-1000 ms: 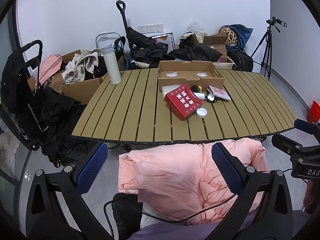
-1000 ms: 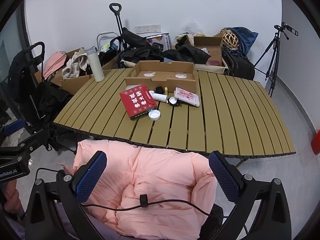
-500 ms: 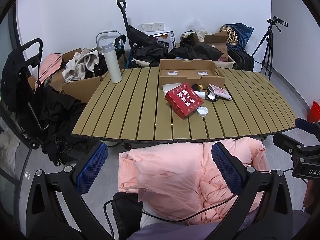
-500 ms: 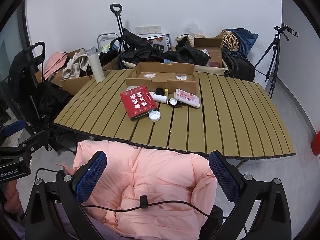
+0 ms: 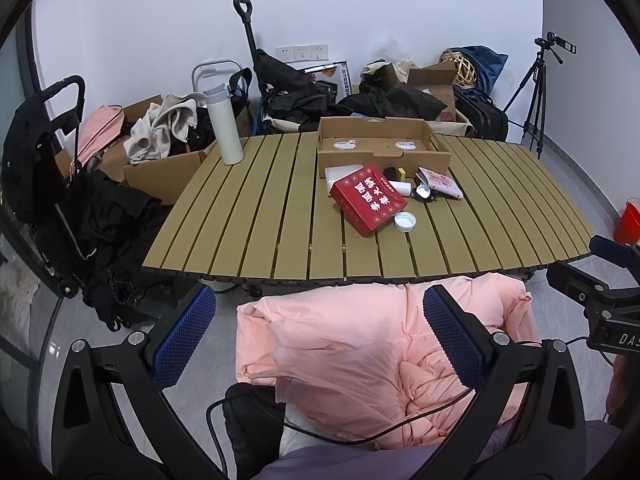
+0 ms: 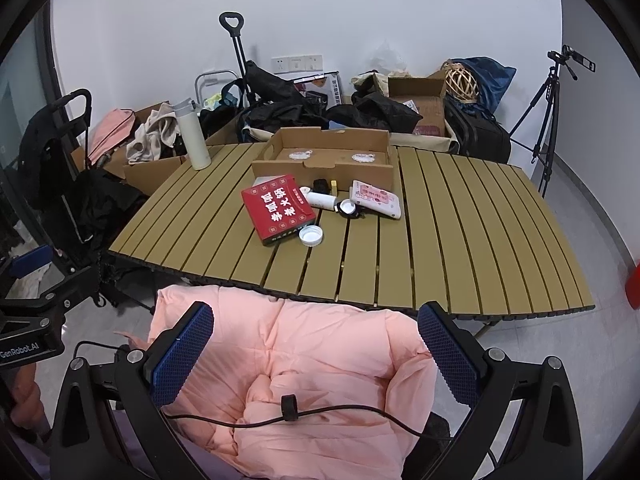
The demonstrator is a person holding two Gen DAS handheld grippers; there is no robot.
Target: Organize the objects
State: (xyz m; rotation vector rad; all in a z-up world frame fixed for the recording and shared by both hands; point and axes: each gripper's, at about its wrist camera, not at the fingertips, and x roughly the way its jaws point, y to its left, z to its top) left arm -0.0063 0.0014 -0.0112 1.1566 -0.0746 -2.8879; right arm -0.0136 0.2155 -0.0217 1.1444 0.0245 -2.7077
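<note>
On the slatted table (image 5: 256, 220) (image 6: 460, 232) lies a red box (image 5: 367, 198) (image 6: 277, 209) with a white lid (image 5: 405, 222) (image 6: 311, 235) beside it. Behind them are a white tube (image 6: 321, 199), a small round case (image 6: 347, 208), a pink-printed packet (image 5: 440, 182) (image 6: 376, 198) and an open cardboard tray (image 5: 380, 146) (image 6: 328, 158). A white bottle (image 5: 222, 126) (image 6: 193, 134) stands at the table's far left. Both grippers hang low in front of the table over a pink padded jacket (image 5: 360, 352) (image 6: 320, 360). My left gripper (image 5: 319, 337) and right gripper (image 6: 315, 354) are open and hold nothing.
Behind the table lie boxes, bags, dark clothing and a trolley handle (image 5: 245, 20). A black stroller (image 5: 52, 152) stands at the left. A tripod (image 6: 548, 112) stands at the right wall, and a red bucket (image 5: 628, 220) sits on the floor at the right.
Both views have shifted only slightly toward the table; the objects on it have not moved and both grippers remain open.
</note>
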